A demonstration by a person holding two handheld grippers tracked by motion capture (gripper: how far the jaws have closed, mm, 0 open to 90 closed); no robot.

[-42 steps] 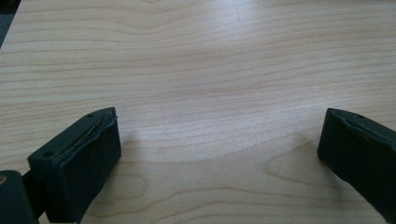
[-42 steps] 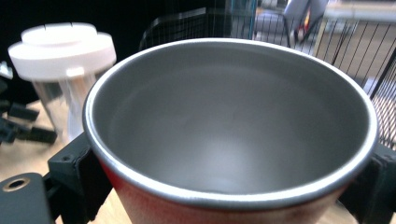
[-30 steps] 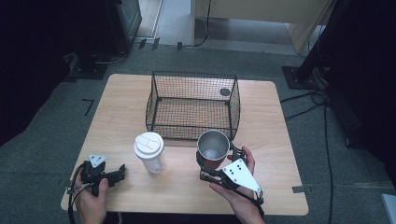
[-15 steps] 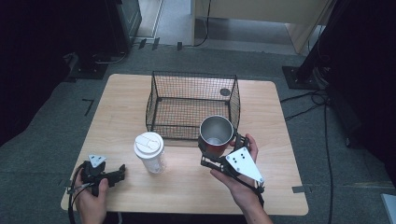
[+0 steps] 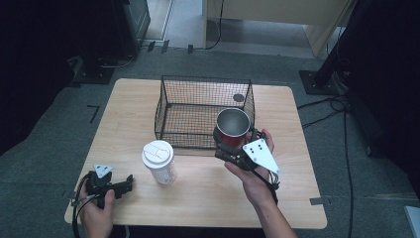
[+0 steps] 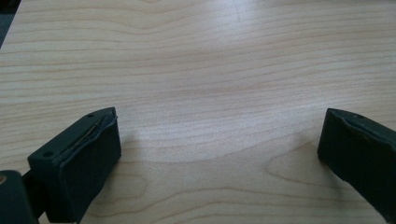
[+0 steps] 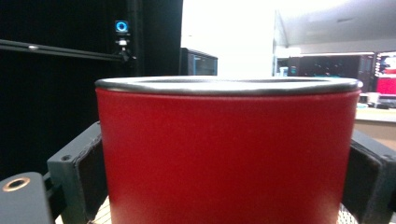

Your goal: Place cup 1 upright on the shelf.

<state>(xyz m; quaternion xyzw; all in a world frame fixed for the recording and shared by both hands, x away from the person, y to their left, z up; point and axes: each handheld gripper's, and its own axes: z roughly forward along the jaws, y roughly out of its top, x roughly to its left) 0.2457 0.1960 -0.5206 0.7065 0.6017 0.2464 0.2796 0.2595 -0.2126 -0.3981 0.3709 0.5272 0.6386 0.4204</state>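
Observation:
A red cup with a steel rim and inside [image 5: 232, 128] [image 7: 224, 154] is held upright in the air at the front right corner of the black wire basket [image 5: 198, 109]. My right gripper [image 5: 233, 148] [image 7: 224, 186] is shut on it, one jaw pressed on each side of its red wall. My left gripper [image 5: 126, 182] [image 6: 219, 154] rests low at the table's front left with its jaws wide apart over bare wood and nothing between them. A white paper cup with a lid [image 5: 159, 161] stands between the two hands.
The wooden table [image 5: 297, 148] has bare room right of the basket and along its front edge. A small dark round thing [image 5: 238, 97] lies by the basket's far right corner. Cables [image 5: 327, 106] trail over the grey floor at the right.
My right hand has carried the red cup up and away from me, from the table in front of the basket to its front right corner. The left hand has kept still.

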